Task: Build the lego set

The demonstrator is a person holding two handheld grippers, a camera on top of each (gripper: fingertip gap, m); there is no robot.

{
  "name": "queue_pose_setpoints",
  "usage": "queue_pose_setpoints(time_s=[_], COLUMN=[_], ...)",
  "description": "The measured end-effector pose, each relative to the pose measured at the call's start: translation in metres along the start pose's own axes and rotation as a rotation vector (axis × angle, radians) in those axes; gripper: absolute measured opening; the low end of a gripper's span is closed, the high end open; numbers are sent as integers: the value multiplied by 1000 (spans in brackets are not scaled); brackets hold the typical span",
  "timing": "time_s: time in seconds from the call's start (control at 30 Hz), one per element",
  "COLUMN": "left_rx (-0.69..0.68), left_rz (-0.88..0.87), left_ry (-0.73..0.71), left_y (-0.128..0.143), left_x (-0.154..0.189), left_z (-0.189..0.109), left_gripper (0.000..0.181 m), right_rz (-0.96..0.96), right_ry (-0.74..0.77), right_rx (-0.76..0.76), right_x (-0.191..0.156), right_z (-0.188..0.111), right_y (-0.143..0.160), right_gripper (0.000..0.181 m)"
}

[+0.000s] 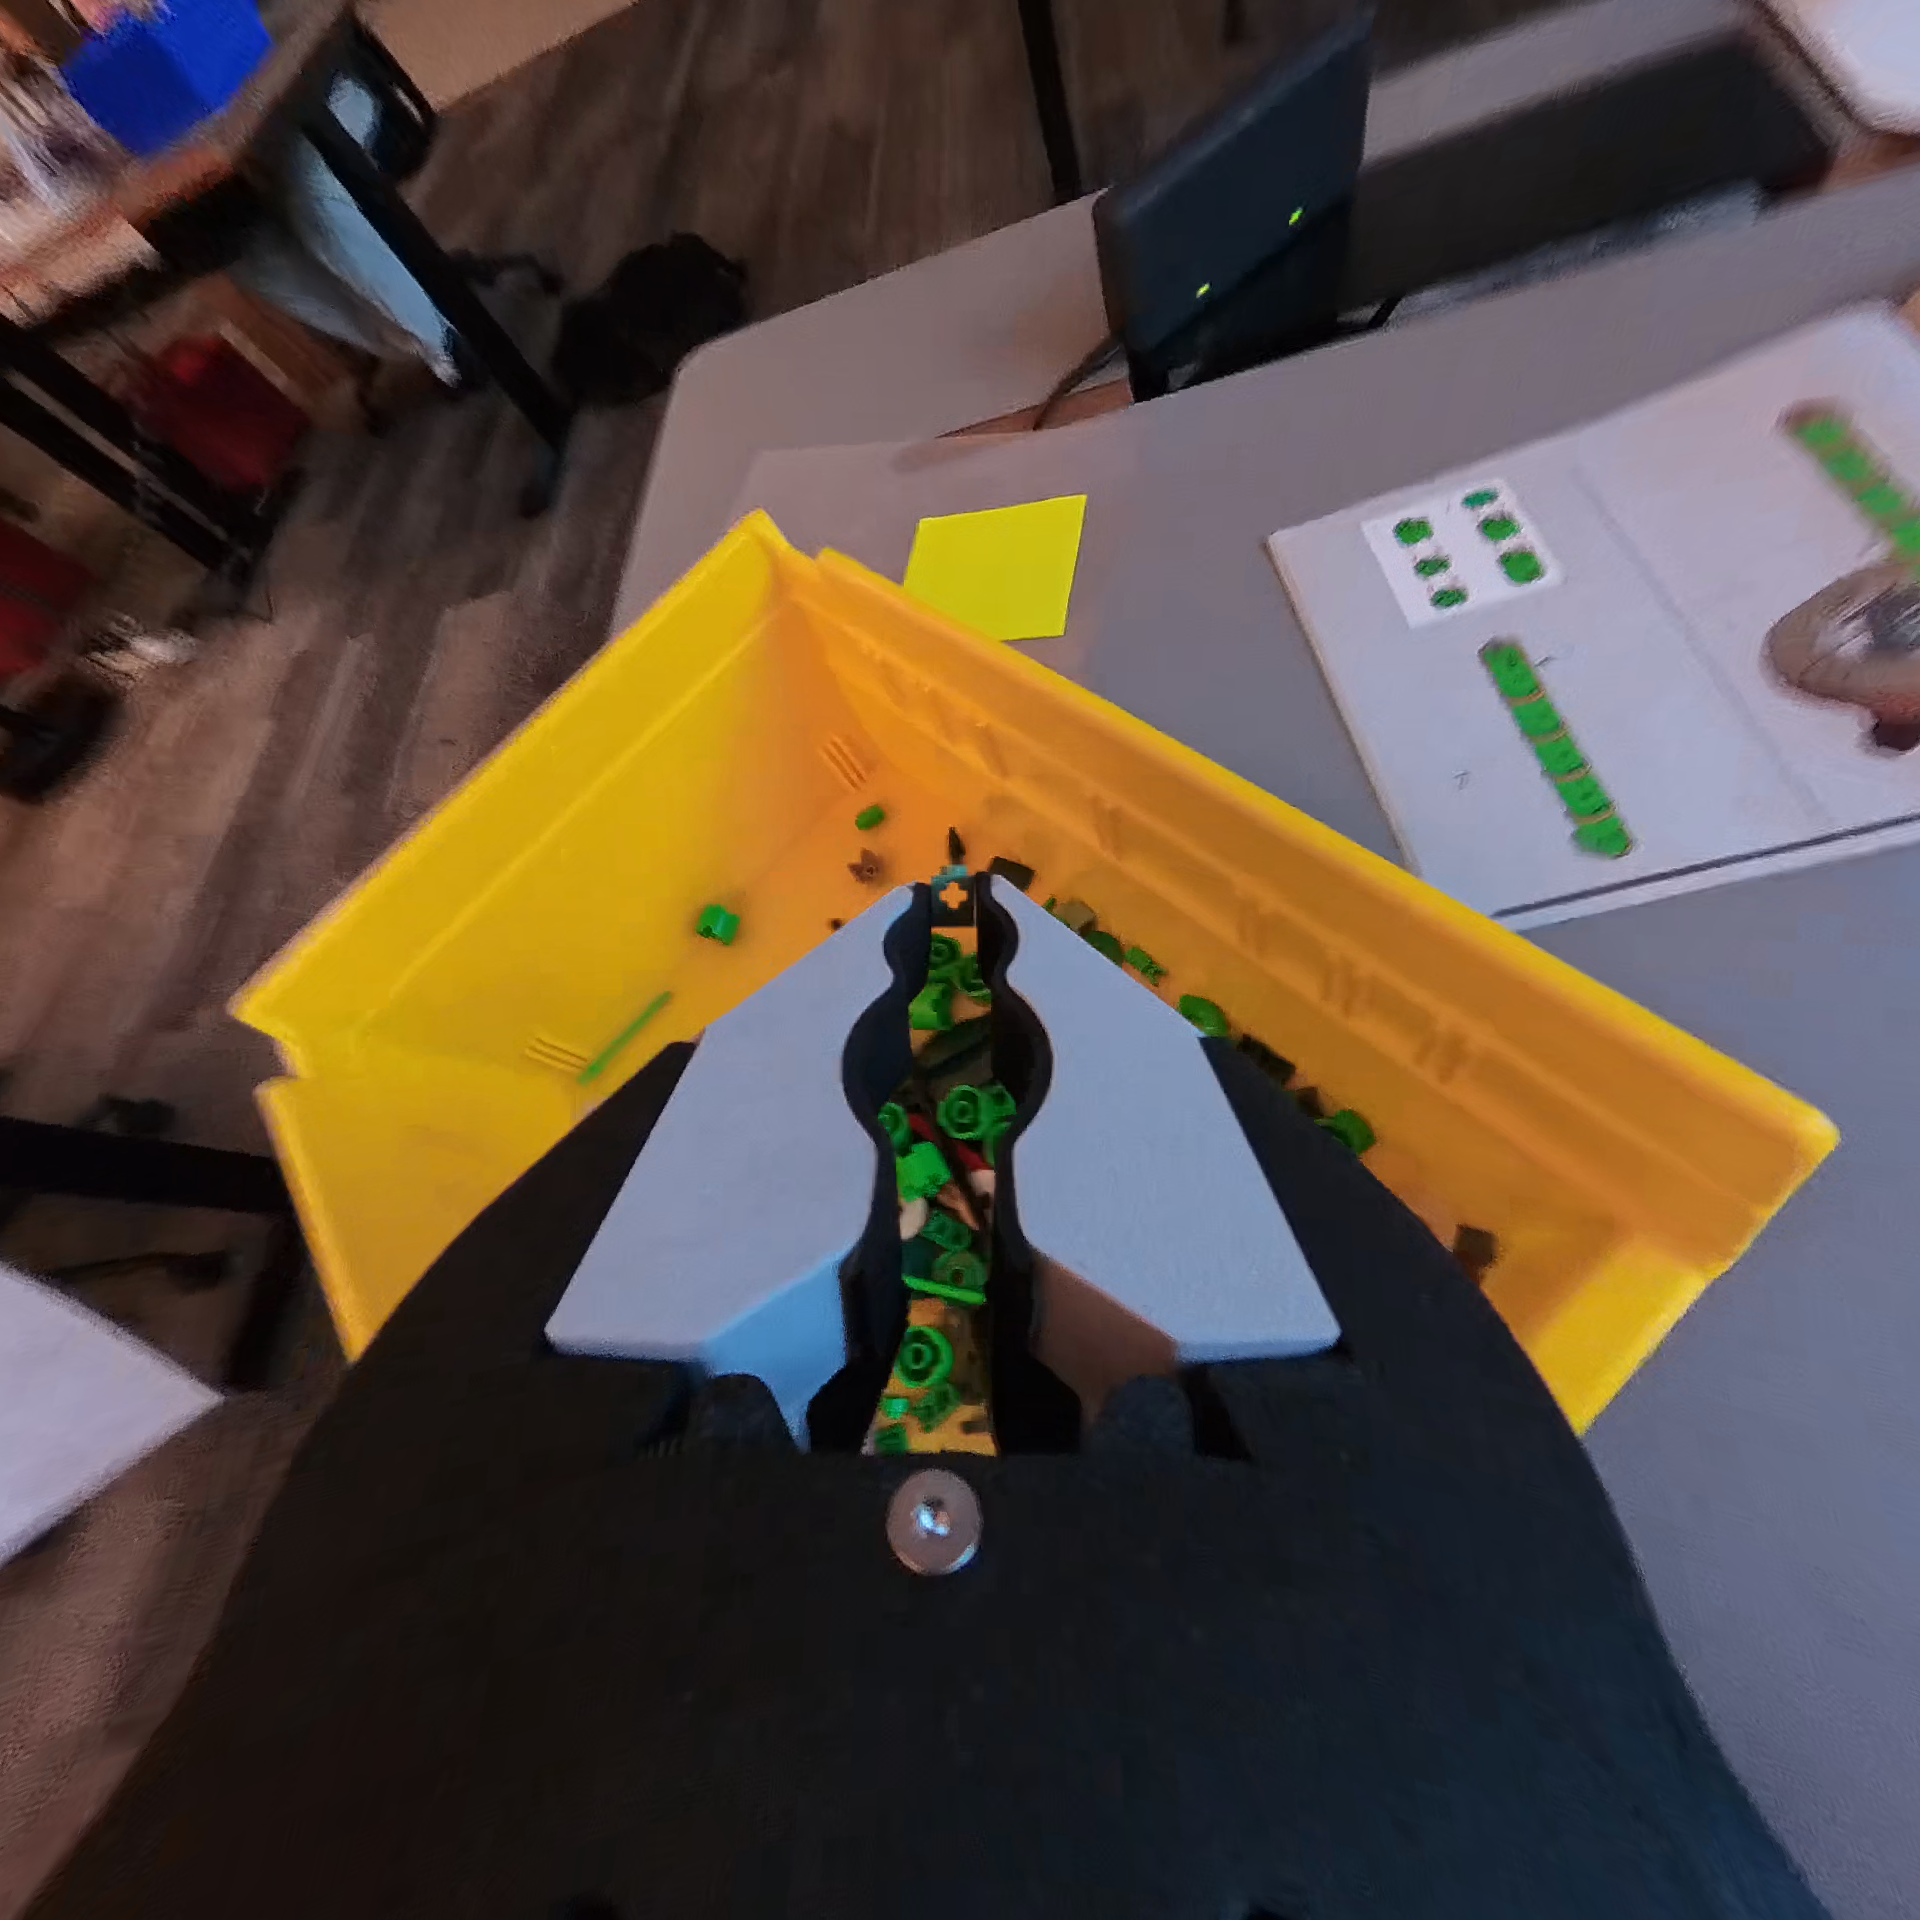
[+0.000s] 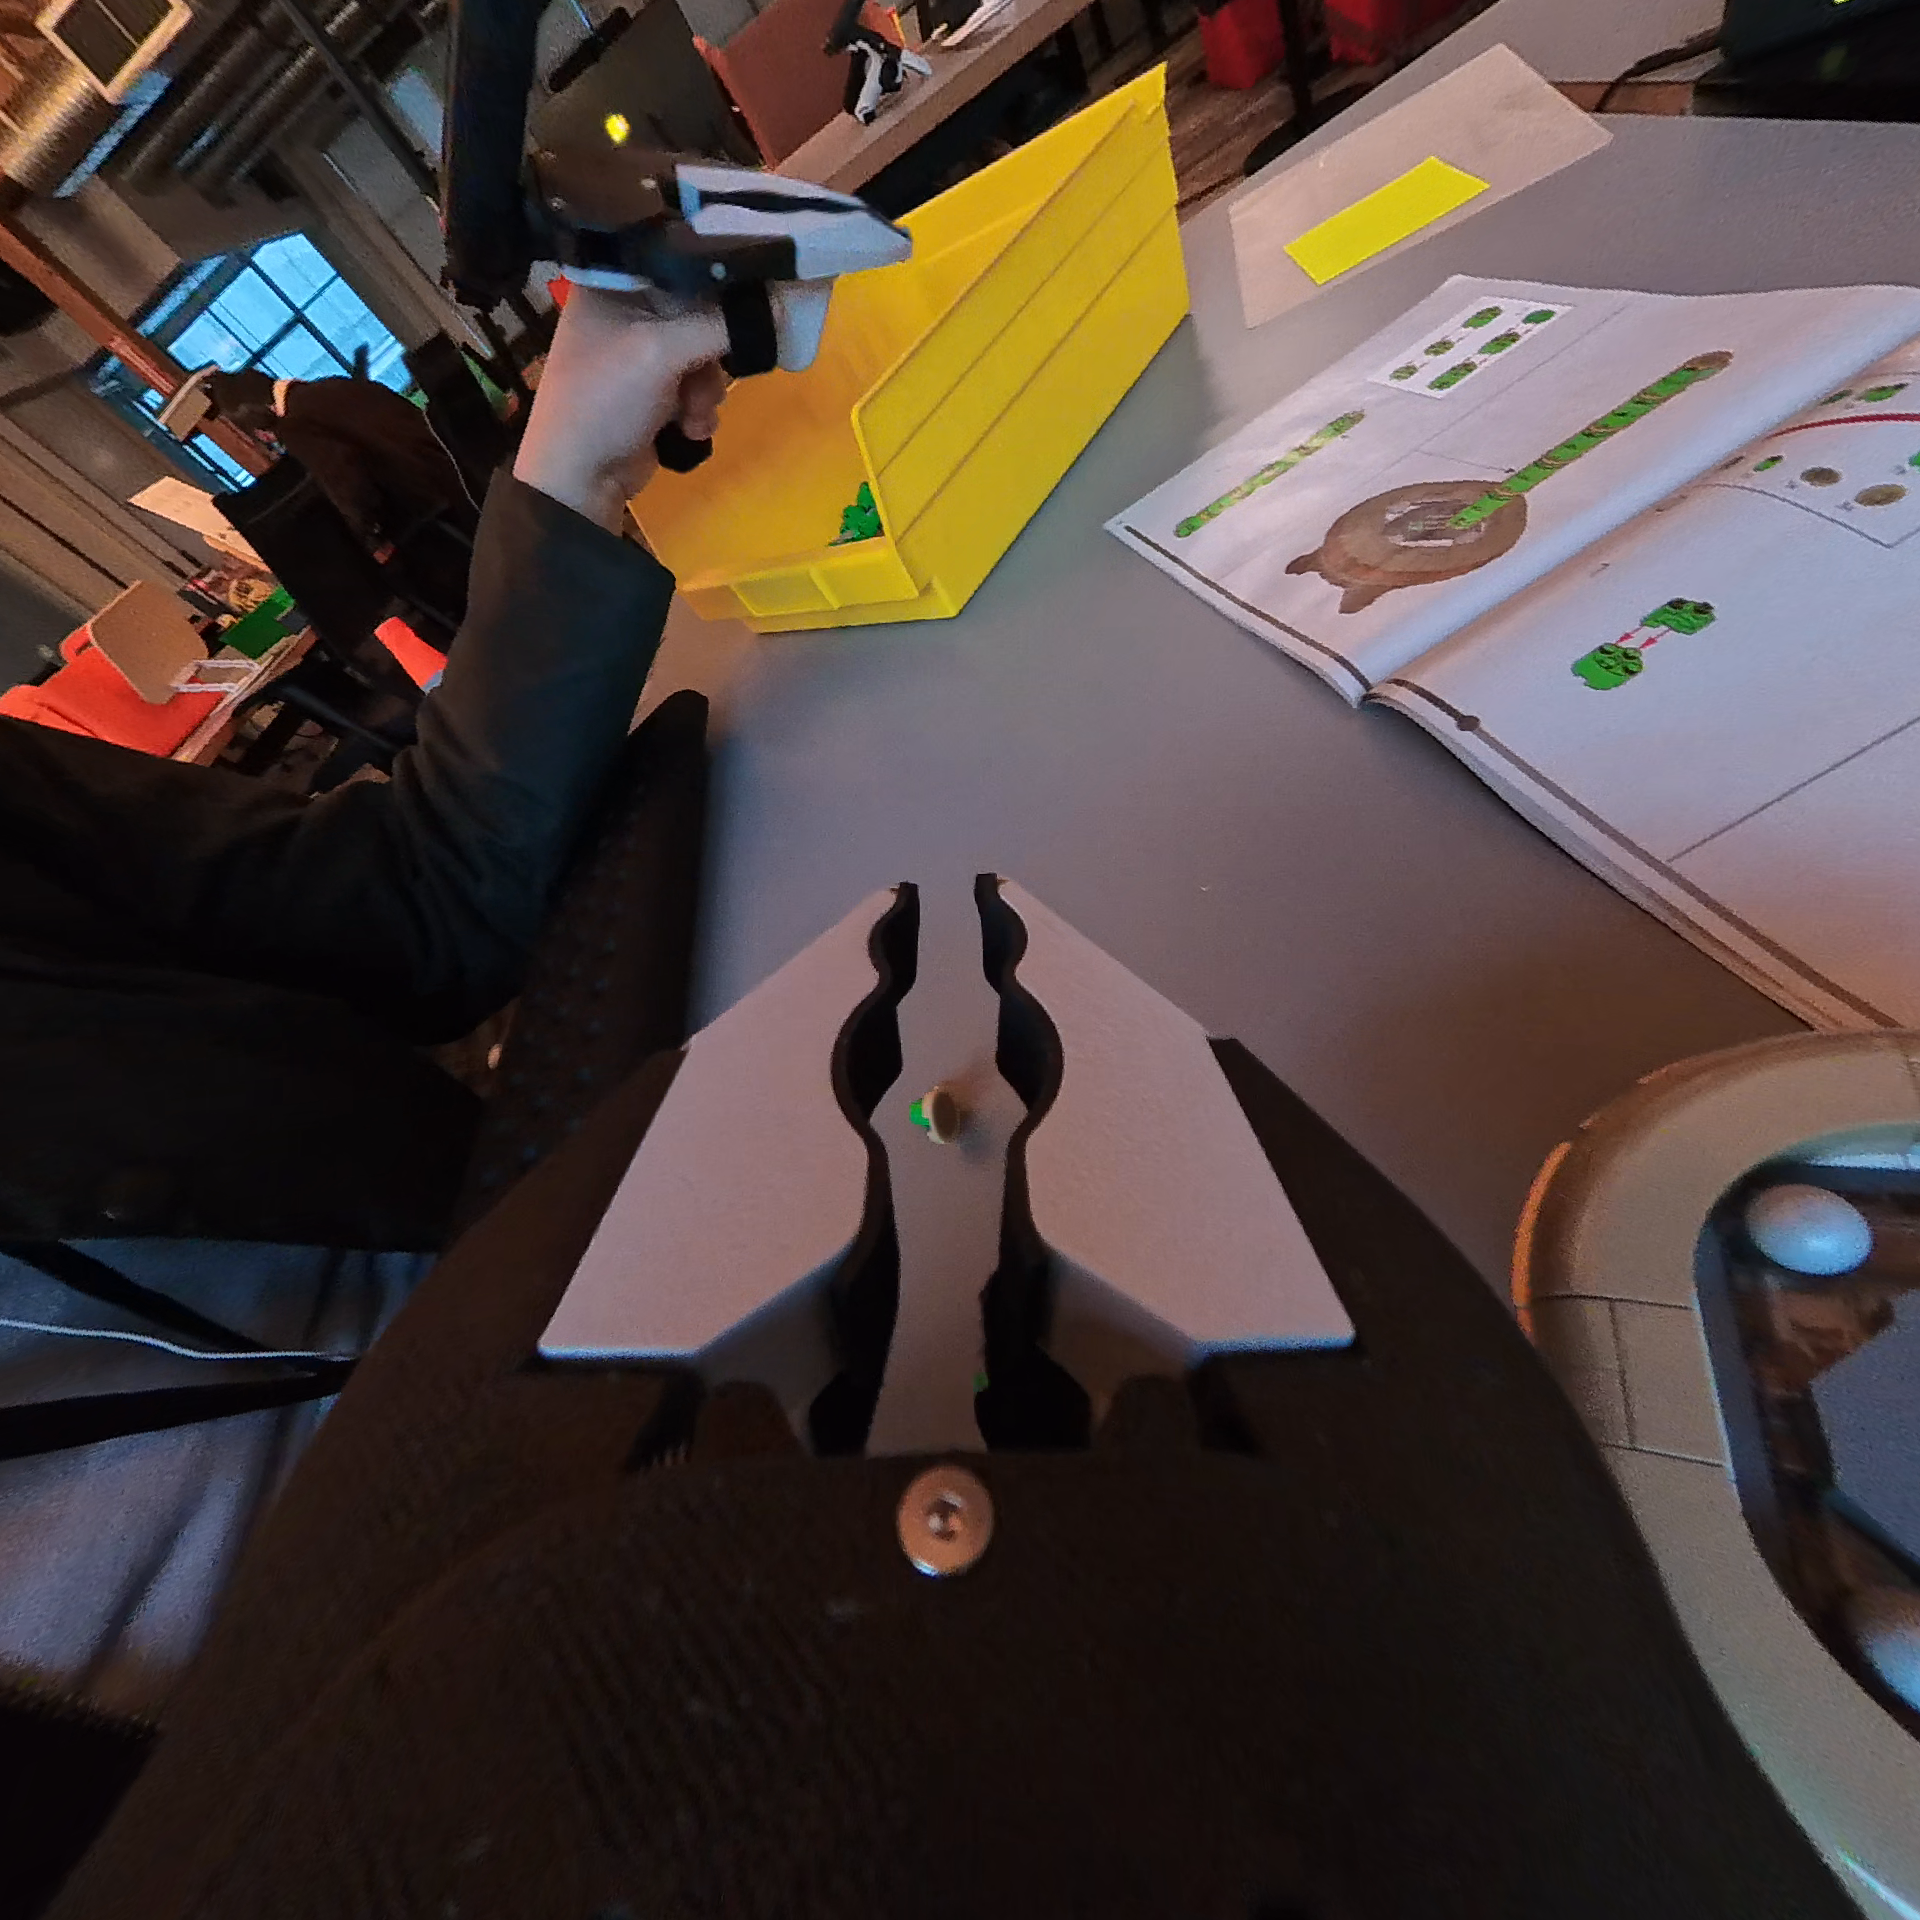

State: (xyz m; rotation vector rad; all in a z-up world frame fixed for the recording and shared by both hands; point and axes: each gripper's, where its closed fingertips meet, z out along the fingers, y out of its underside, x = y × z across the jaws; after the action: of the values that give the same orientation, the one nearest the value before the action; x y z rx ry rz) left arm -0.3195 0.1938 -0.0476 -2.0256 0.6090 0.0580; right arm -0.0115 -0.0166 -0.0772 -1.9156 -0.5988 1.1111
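Hovering over yellow bin (image 1: 582, 831), left tongs (image 1: 957, 900) pinch small teal piece (image 1: 954, 896) at tips, clamped on it. Green bricks (image 1: 961, 1117) heaped in bin below, more scattered toward 2 o'clock. Right tongs (image 2: 947, 883) apart, nothing gripped, low over grey surface (image 2: 1195, 790); tiny green-and-tan stud (image 2: 937, 1114) lies between fingers, touching neither. Manual (image 2: 1621, 582) open at 2 o'clock. Hand (image 2: 613, 384) at 11 o'clock grips other tool above bin.

No legible txt; instruction booklet (image 2: 1558, 582) shows only pics, tiny marks unreadable.
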Motion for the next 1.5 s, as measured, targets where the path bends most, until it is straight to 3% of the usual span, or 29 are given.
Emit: queue_pose_setpoints(time_s=[0.13, 0.27, 0.33, 0.4, 0.5, 0.57, 0.63, 0.73, 0.9, 1.13, 1.3, 1.37, 1.5], left_rx=[2, 130, 267, 479, 691, 644, 527, 375, 294, 291, 265, 256, 265], left_rz=[-174, -246, -247, -235, -161, -81, -1, 99, 228, 267, 279, 238, 127], left_ry=[80, 79, 99, 315, 778, 1003, 1137, 1243, 1256, 1263, 1284, 1340, 1457], left_y=[6, -11, -34, -74, -110, -102, -78, -42, -18, -12, -7, -9, -21], left_x=[-5, -11, -6, 43, 161, 236, 293, 342, 360, 359, 362, 362, 356], left_z=[4, -3, -15, -39, -93, -110, -111, -102, -91, -94, -94, -100, -110], left_gripper=[50, 56, 56, 49, 40, 40, 41, 43, 46, 45, 44, 44, 44], right_rz=[-2, -16, -41, -79, -178, -242, -274, -280, -294, -326, -372, -493, -862], right_ry=[33, 84, 133, 190, 283, 297, 310, 307, 282, 296, 297, 283, 243], right_rx=[3, 31, 27, 14, -102, -209, -314, -399, -404, -502, -501, -421, -76], right_x=[7, 14, 21, 28, 39, 40, 44, 48, 48, 54, 51, 39, -20], right_z=[-2, -10, -16, -23, -31, -32, -32, -32, -32, -25, -23, -18, -14], right_y=[-1, -7, -8, -9, 5, 21, 39, 56, 60, 78, 75, 57, -3], right_gripper=[10, 10, 10, 10, 10, 11, 13, 15, 22, 20, 14, 14, 14])
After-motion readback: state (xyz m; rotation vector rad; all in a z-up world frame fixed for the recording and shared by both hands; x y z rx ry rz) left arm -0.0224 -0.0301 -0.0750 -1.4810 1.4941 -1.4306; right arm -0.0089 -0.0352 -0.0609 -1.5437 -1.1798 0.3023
